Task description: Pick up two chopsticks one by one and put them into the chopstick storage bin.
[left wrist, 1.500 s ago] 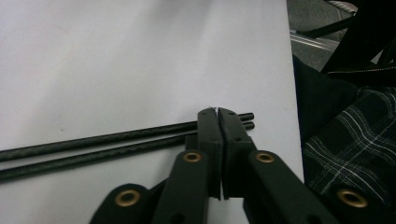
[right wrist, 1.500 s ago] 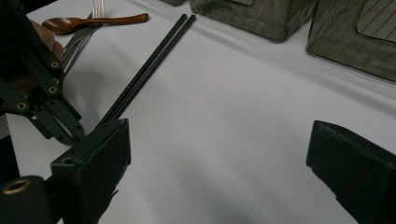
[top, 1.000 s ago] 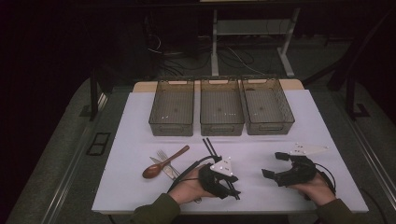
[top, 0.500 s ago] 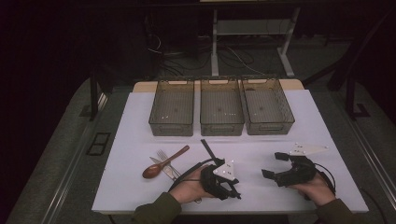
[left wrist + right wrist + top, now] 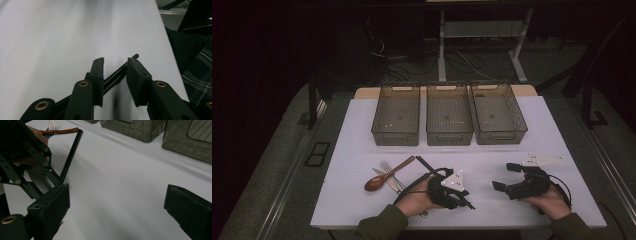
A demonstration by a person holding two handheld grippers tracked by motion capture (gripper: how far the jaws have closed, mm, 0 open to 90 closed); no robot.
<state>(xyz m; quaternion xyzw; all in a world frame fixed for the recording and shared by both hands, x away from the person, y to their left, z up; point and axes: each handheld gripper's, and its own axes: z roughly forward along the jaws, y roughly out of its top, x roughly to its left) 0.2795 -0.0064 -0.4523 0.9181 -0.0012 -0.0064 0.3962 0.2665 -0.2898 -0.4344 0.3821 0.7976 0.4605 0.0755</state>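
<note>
A pair of black chopsticks point(image 5: 117, 75) lies on the white table point(image 5: 362, 200), slanting between the jaws of my left gripper point(image 5: 116, 61), which have just been closing. A gap remains on each side of the sticks, so the pads do not press on them. From above, the left gripper point(image 5: 459, 200) sits low near the front edge, and the chopsticks point(image 5: 423, 164) stick out behind it. My right gripper point(image 5: 504, 176) rests to the right, its jaws wide open with bare table between them point(image 5: 117, 195).
Three clear bins point(image 5: 396, 114) point(image 5: 449, 114) point(image 5: 498, 112) stand side by side at the back. A wooden spoon point(image 5: 384, 176), a fork point(image 5: 387, 167) and a knife point(image 5: 382, 177) lie left of the left hand. The table's front edge runs close below both hands.
The left gripper's jaws have narrowed around the chopsticks. The far ends of the chopsticks, spread apart before, now lie together in one line. Both hands stay where they were.
</note>
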